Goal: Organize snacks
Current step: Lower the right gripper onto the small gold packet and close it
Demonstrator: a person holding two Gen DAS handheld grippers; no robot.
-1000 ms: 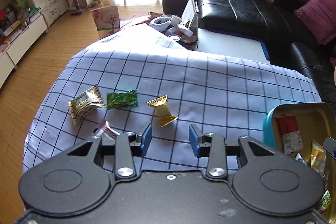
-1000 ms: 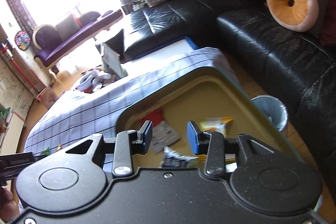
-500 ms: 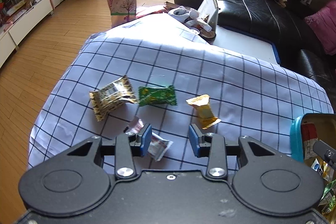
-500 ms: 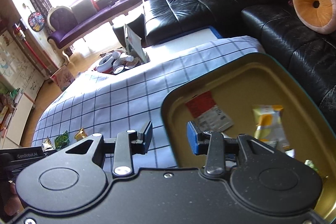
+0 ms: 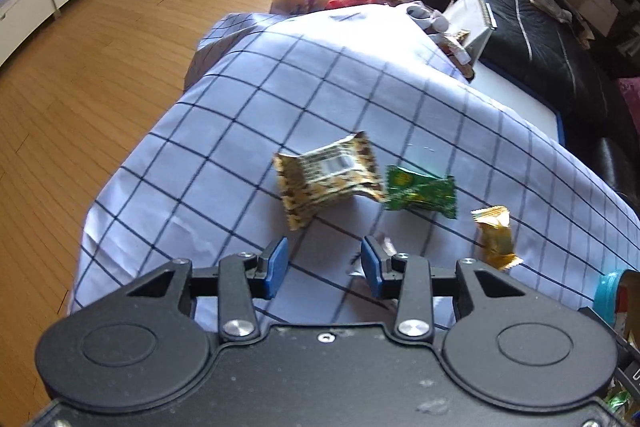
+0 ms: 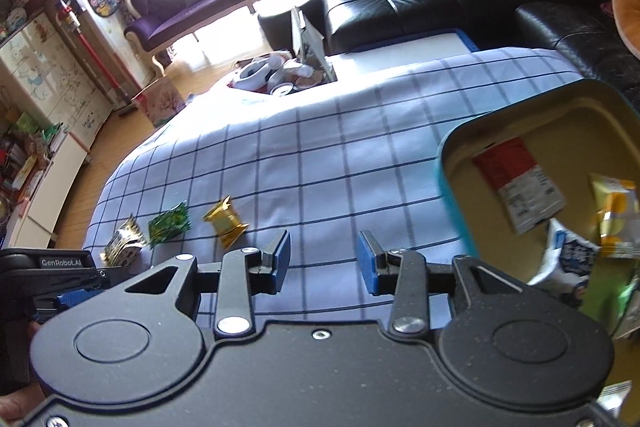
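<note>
**Both claws swinging from the tin toward the loose snacks**

Left wrist view: sweeping leftward across the checked cloth since the earlier frame, the left claw (image 5: 323,269) is now hanging over the near-left part of the counter (image 5: 248,131). Its jaws have just been opening a little; they are standing apart and nothing is being pressed between them. A brown-and-gold snack packet (image 5: 326,181) is lying just ahead of the gap, with a green packet (image 5: 420,191) touching its right edge and a gold packet (image 5: 494,235) apart to the right. A small pale wrapper (image 5: 386,245) is peeking out just behind the right finger; whether it is touching the pad cannot be told. The teal rim of the tin (image 5: 604,293) is showing at the right edge.

Right wrist view: turning away from the tin, which filled this view earlier, the right claw (image 6: 322,261) is also released, holding nothing and hovering over bare cloth. The tin (image 6: 448,183) is sitting to its right, already holding several packets, among them a red-and-white sachet (image 6: 516,183). The three loose packets are lying well to the left, near the left claw.

Step in hand, as judged: the reach for the next snack, with part of the sorting done. The next move is calling for the left claw to lower over one packet, most likely the brown-and-gold one, and to keep the green one out of the pinch.
</note>
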